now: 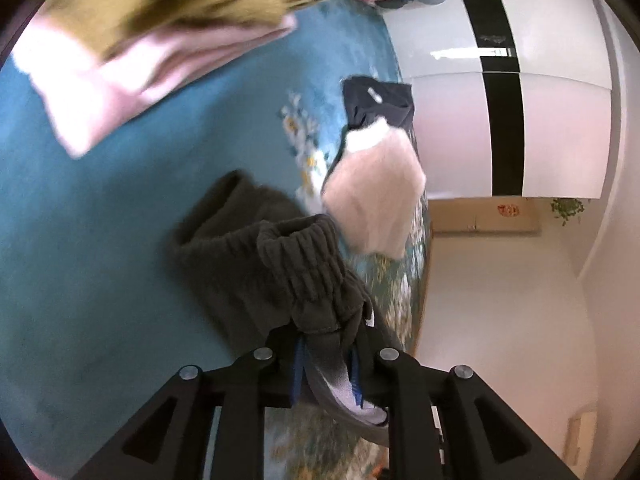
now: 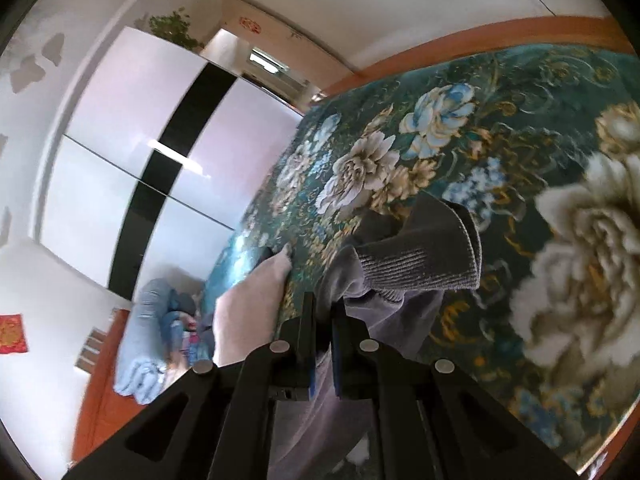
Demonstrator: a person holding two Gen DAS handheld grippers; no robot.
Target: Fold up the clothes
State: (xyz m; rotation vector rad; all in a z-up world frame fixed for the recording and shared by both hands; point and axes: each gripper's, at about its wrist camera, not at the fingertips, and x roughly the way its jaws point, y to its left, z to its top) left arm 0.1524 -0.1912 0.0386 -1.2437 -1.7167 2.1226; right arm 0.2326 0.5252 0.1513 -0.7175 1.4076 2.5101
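I have both claws clamped on 1 dark grey garment (image 1: pixel 256 264) above the blue floral bedspread (image 1: pixel 120 208). My left gripper (image 1: pixel 326 364) pinches its ribbed waistband and my right gripper (image 2: pixel 324 344) its other edge, so I judge it hangs spread for folding. A folded pile (image 1: pixel 132 52) waits far left.

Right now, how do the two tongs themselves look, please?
Both look alike. The left tongs and the right tongs have matte black angular link arms with triangular cut-outs and round silver pivot pins. The inner pads are blue. No cables or markings show. No sleeve is visible.
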